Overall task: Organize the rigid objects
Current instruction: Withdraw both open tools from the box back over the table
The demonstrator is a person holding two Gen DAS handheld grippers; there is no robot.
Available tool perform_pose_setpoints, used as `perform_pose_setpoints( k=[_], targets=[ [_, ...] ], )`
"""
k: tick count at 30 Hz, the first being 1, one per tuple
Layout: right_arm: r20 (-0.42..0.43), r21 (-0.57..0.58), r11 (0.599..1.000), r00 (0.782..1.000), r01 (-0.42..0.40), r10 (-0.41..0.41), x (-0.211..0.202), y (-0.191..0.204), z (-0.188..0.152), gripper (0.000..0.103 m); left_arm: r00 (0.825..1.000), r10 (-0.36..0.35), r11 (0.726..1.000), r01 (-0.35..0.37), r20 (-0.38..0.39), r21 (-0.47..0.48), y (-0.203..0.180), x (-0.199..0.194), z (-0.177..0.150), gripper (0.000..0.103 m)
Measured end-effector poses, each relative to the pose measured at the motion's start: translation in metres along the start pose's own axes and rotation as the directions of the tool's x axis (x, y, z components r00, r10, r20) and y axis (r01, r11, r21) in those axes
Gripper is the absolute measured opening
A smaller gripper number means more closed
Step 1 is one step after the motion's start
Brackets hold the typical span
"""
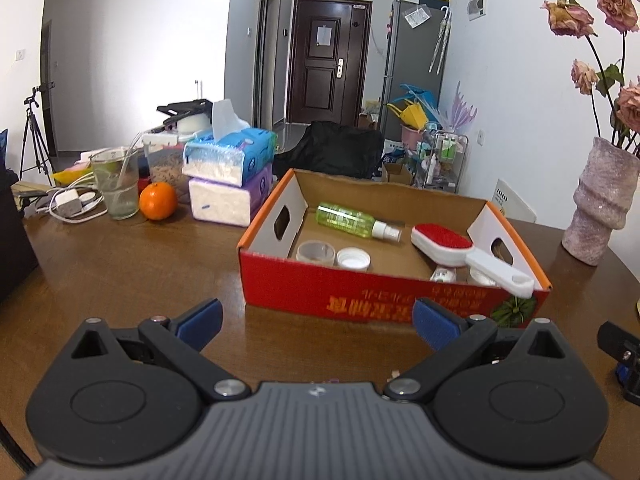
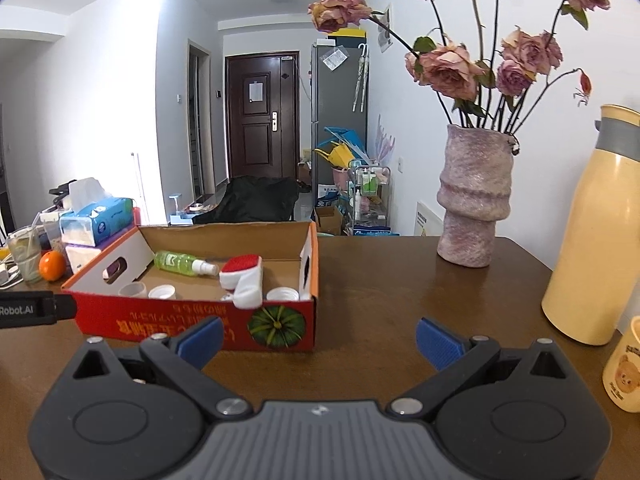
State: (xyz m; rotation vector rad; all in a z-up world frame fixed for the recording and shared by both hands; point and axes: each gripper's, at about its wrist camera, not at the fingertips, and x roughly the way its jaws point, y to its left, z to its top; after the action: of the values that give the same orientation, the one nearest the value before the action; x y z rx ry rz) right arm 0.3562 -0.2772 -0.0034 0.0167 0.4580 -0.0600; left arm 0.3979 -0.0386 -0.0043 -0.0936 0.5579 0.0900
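Already most of the rigid items lie inside the red cardboard box (image 1: 360,300) on the wooden table (image 1: 120,272). At its left end sit a clear round jar (image 1: 316,253) and a white cap (image 1: 353,259); behind them lies the green spray bottle (image 1: 352,220), and to the right the red-and-white lint brush (image 1: 456,248) rests tilted, its handle propped on the front wall and poking past the rim. That overhang is the likeliest trouble: a gripper reaching over the front could catch the handle and flip the brush out or drag the box. The left gripper (image 1: 318,316) hovers low before the box, jaws spread wide and empty. The right gripper (image 2: 319,338) is likewise released, holding nothing, facing bare table beside the box's right corner. Further right, the vase of dried roses (image 2: 474,200), the tall yellow flask (image 2: 592,232) and a bear-print cup (image 2: 624,372) stand close by; a wide rightward swing could topple them.
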Motion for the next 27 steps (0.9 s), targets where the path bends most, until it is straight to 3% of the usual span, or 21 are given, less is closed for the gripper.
perform_pose_setpoints(
  k=[27],
  targets=[
    [-0.102, -0.027, 0.996, 0.991, 0.085, -0.088, -0.016, -0.073, -0.066, 0.103, 0.994, 0.052, 0.999, -0.052, -0.101, 0.000, -0.003, -0.006, -0.056, 0.103]
  ],
)
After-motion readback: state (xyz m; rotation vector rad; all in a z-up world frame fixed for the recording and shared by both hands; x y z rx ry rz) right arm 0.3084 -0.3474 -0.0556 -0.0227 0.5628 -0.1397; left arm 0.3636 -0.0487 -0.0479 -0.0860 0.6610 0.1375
